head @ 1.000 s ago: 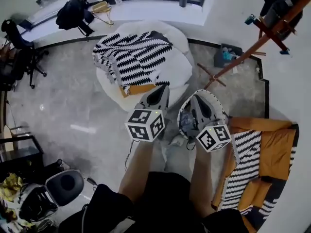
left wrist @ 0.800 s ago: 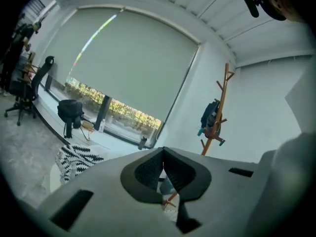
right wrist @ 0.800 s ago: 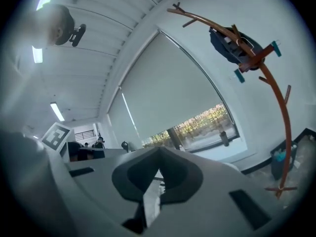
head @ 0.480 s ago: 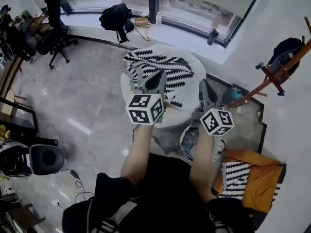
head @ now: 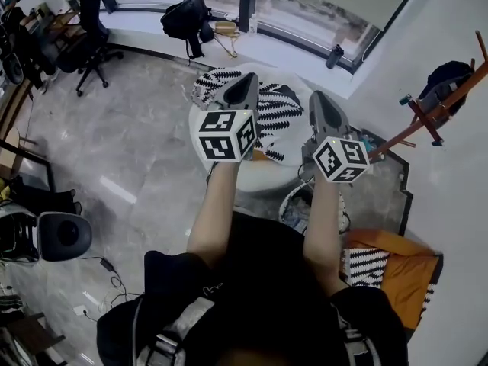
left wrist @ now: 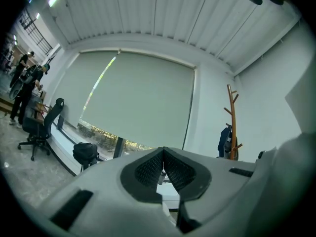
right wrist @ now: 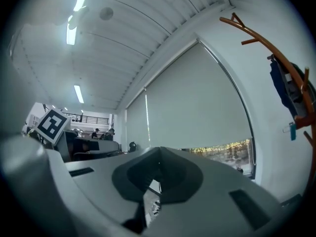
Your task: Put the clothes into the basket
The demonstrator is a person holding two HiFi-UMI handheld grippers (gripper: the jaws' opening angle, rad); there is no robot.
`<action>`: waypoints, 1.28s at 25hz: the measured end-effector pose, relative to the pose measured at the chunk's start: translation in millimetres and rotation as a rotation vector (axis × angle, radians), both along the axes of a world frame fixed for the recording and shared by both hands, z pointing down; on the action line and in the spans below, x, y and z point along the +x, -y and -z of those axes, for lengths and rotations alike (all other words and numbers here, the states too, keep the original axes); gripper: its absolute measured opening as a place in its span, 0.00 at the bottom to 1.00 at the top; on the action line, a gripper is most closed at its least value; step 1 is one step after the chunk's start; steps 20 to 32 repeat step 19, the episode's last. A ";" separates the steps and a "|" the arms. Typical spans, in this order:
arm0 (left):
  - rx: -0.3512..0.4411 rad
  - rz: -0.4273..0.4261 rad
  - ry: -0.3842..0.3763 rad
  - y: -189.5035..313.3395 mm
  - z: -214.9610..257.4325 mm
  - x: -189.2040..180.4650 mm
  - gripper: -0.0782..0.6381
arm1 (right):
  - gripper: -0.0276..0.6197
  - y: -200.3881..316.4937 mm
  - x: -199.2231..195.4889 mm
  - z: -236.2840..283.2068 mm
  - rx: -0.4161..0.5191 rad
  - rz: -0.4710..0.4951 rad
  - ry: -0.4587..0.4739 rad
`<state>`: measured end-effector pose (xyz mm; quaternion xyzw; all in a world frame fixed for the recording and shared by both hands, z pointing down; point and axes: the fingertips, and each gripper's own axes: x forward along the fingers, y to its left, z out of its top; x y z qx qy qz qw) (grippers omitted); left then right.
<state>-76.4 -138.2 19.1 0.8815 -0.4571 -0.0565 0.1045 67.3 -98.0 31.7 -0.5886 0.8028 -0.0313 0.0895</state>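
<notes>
A black-and-white zigzag cloth (head: 276,109) lies spread over a white round pouf (head: 265,177) ahead of me. The white-rimmed basket (head: 288,203) stands on the floor near my feet, mostly hidden under my right arm, with some clothing showing inside. My left gripper (head: 249,78) is raised over the cloth, held level and shut with nothing in it. My right gripper (head: 317,97) is raised beside the pouf's right edge, also shut and empty. In the left gripper view the pads (left wrist: 150,169) meet in front of a window blind. The right gripper (right wrist: 158,157) likewise shows closed jaws.
An orange sofa (head: 408,280) with another striped cloth (head: 363,268) sits at the lower right. A wooden coat rack (head: 427,117) stands to the right, a black backpack (head: 185,20) on the window ledge, office chairs (head: 90,33) at the left. Grey floor surrounds the pouf.
Both grippers have risen from near the basket and moved forward over the pouf, staying shut and empty. The head view has tilted so the basket slid under my right arm.
</notes>
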 end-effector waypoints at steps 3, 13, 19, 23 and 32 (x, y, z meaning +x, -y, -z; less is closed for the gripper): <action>0.005 -0.013 0.001 5.8 2.6 4.8 0.12 | 0.06 4.3 1.4 1.9 -0.003 -0.010 -0.023; 0.022 -0.081 0.018 19.6 3.5 30.1 0.12 | 0.06 14.0 17.5 5.2 0.006 -0.069 -0.038; 0.020 -0.098 0.028 28.6 2.8 29.2 0.12 | 0.06 20.2 21.0 7.8 0.006 -0.108 -0.041; 0.020 -0.098 0.028 28.6 2.8 29.2 0.12 | 0.06 20.2 21.0 7.8 0.006 -0.108 -0.041; 0.020 -0.098 0.028 28.6 2.8 29.2 0.12 | 0.06 20.2 21.0 7.8 0.006 -0.108 -0.041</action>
